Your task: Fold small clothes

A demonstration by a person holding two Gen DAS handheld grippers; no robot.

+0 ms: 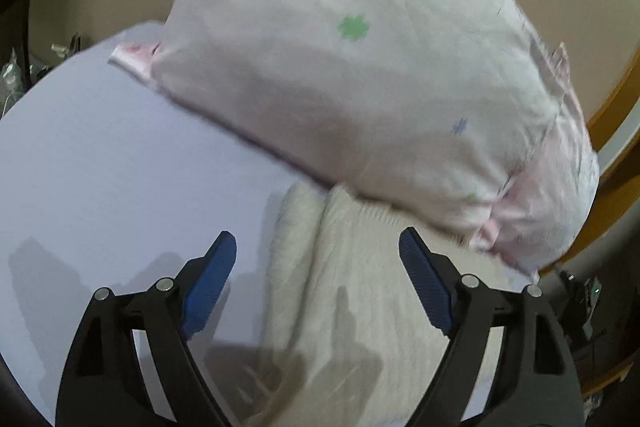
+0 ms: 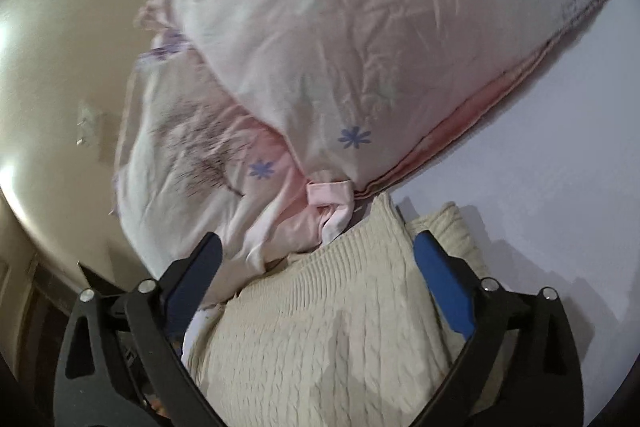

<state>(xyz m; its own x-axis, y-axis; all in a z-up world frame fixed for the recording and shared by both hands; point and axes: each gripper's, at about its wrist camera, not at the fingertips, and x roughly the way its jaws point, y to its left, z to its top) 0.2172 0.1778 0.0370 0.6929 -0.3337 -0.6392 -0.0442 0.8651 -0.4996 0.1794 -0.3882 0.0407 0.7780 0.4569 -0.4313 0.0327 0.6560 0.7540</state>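
A cream cable-knit garment (image 1: pixel 360 291) lies on the white table (image 1: pixel 100 155), just in front of both grippers; it also shows in the right wrist view (image 2: pixel 320 323). Beyond it lies a pale pink garment with small flower prints (image 1: pixel 360 67), folded flat, also seen in the right wrist view (image 2: pixel 340 47) with a crumpled part hanging toward the table's left edge. My left gripper (image 1: pixel 318 255) is open and empty above the knit's far end. My right gripper (image 2: pixel 318 251) is open and empty over the knit, its fingers to either side of it.
The table edge runs behind the pink garment, with beige floor (image 2: pixel 60 67) beyond it. A wooden frame (image 1: pixel 616 99) stands at the right in the left wrist view. Small clutter (image 1: pixel 24 67) sits past the table's far left.
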